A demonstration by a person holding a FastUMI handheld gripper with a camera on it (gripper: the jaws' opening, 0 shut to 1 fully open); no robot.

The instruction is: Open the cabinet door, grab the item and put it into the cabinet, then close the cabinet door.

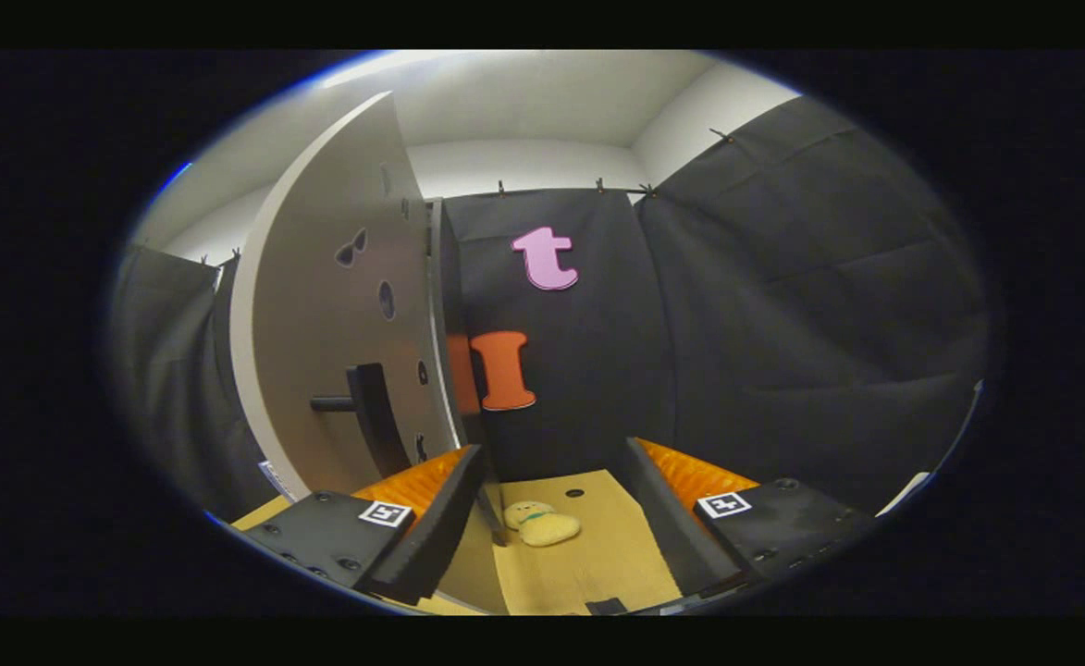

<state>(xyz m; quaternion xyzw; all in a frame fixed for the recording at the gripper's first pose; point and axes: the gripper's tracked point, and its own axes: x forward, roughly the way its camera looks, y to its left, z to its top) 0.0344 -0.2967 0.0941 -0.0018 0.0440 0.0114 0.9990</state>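
Note:
A small yellow plush toy point(540, 524) lies on the tan table top point(602, 569), low between my two fingers and touching neither. My gripper point(556, 447) is open with a wide gap and holds nothing. To the left of the left finger stands the white cabinet door point(329, 305), tall and seen at an angle. Its face carries a dark bar handle point(368, 412) and a few dark spots. The door's far edge point(436, 324) points toward the back wall. The cabinet's inside is hidden from here.
Black cloth walls close the booth at the back and to the right point(810, 305). A small dark hole point(575, 493) marks the table beyond the toy. The table's right edge point(907, 490) shows past the right finger.

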